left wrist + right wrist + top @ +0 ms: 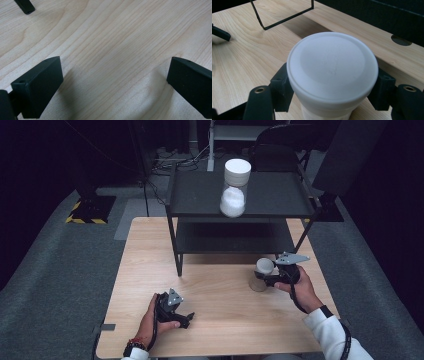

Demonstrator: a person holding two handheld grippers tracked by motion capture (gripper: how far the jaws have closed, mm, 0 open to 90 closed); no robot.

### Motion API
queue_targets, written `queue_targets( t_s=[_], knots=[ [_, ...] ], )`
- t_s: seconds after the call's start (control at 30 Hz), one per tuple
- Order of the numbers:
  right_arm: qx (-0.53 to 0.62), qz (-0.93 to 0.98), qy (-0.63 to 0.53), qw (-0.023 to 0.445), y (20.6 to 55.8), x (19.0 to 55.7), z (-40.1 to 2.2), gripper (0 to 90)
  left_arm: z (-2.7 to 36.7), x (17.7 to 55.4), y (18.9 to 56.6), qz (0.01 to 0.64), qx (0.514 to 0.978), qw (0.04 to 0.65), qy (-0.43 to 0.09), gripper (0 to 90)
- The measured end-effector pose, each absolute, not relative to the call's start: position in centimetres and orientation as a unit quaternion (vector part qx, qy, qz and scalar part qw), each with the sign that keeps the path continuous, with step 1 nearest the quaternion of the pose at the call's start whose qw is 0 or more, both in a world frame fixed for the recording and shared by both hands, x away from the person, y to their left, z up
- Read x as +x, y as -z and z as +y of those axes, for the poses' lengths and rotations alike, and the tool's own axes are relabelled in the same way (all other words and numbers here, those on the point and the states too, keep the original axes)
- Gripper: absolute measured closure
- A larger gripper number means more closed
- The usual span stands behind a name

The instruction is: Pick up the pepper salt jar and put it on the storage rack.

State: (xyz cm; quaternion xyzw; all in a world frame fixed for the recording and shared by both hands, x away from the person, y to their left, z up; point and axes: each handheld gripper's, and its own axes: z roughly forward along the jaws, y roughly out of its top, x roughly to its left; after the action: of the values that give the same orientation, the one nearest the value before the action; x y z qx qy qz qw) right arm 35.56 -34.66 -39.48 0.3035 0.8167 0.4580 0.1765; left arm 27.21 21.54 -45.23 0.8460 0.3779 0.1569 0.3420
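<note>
while the left gripper lies low on the near part of the table, held in the person's left hand, its fingers stand spread wide apart with bare wood between them. farther in and to the right, the right gripper has its fingers pinching a white-lidded jar from both sides just under the lid; the jar stands upright on the table, just before the black shelf rack. on the rack's upper shelf, beyond, stands a second jar with white contents, well apart from the first.
</note>
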Motion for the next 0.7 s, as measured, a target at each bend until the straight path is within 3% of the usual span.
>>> queue_targets(
  t_s=[0.7],
  knots=[
    [0.305, 0.811, -0.467, 0.178, 35.9, 33.5, -35.9, 33.3, 21.5, 27.2, 45.2, 0.378, 0.846, 0.342, -0.157, 0.1]
  ],
)
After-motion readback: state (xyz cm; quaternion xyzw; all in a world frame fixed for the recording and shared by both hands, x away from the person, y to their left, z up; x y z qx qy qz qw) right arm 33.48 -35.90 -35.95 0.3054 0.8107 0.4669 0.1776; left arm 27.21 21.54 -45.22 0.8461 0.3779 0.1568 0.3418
